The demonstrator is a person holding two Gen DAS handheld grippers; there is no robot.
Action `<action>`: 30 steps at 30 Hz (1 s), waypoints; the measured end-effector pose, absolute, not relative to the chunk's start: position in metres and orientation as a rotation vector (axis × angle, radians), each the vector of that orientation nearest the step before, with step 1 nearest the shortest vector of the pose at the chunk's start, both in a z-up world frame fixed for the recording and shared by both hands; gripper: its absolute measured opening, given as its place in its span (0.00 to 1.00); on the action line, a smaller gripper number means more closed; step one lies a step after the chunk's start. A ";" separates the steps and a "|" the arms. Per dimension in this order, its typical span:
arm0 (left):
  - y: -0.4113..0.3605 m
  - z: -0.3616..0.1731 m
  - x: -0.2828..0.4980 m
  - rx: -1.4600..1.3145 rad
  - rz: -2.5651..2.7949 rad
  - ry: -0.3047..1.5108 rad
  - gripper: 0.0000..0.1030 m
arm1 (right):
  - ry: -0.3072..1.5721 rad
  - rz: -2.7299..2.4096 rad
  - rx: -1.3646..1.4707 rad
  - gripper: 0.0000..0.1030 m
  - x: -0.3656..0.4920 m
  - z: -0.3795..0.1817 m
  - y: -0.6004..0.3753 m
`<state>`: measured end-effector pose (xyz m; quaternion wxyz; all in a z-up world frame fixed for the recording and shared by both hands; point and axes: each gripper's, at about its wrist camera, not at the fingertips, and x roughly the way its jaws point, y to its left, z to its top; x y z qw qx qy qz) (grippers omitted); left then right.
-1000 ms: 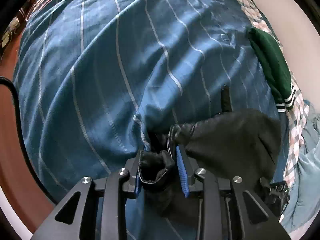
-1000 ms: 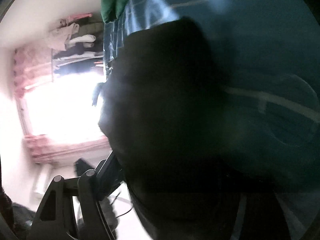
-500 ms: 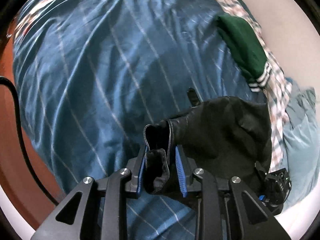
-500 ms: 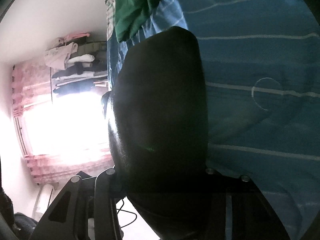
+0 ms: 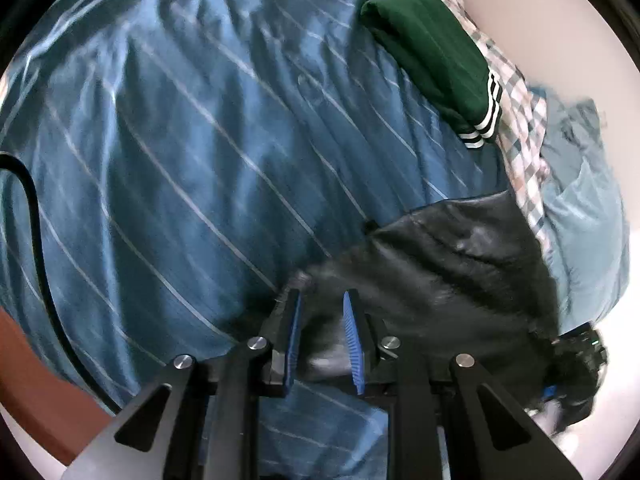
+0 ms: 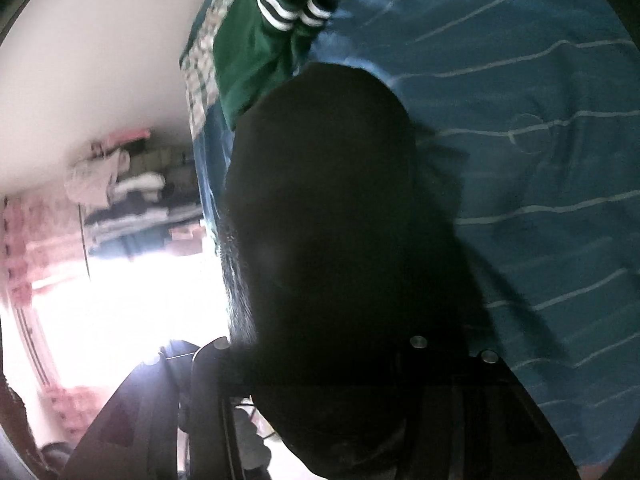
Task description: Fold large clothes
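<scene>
The left claw [image 5: 322, 312] now stands parted, its blue pads [image 5: 294, 334] clear of the cloth; half a second ago they pinched a bunched black edge, so that corner has just been let go. The black garment [image 5: 460, 276] lies slumped on the striped blue bedspread [image 5: 180, 160], reaching right toward the right claw [image 6: 320, 360]. That one's fingers are buried under the dark cloth [image 6: 320, 208], so whether it grips cannot be told. A folded green top [image 5: 436, 56] sits beyond, near the wall. The release probably ends one fold; the next needs a fresh hold.
</scene>
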<state>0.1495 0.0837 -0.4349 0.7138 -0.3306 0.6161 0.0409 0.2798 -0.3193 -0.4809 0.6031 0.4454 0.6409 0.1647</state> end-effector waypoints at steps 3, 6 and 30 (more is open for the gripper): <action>0.106 -0.431 0.159 -0.662 0.059 1.378 0.18 | 1.414 0.371 1.068 0.45 0.283 -0.458 -0.300; 0.126 -0.428 0.172 -0.600 0.063 1.371 0.21 | 1.351 0.397 1.128 0.44 0.294 -0.439 -0.274; 0.152 -0.459 0.547 -0.708 0.007 0.994 0.83 | 1.170 0.703 1.362 0.43 0.700 -0.498 -0.203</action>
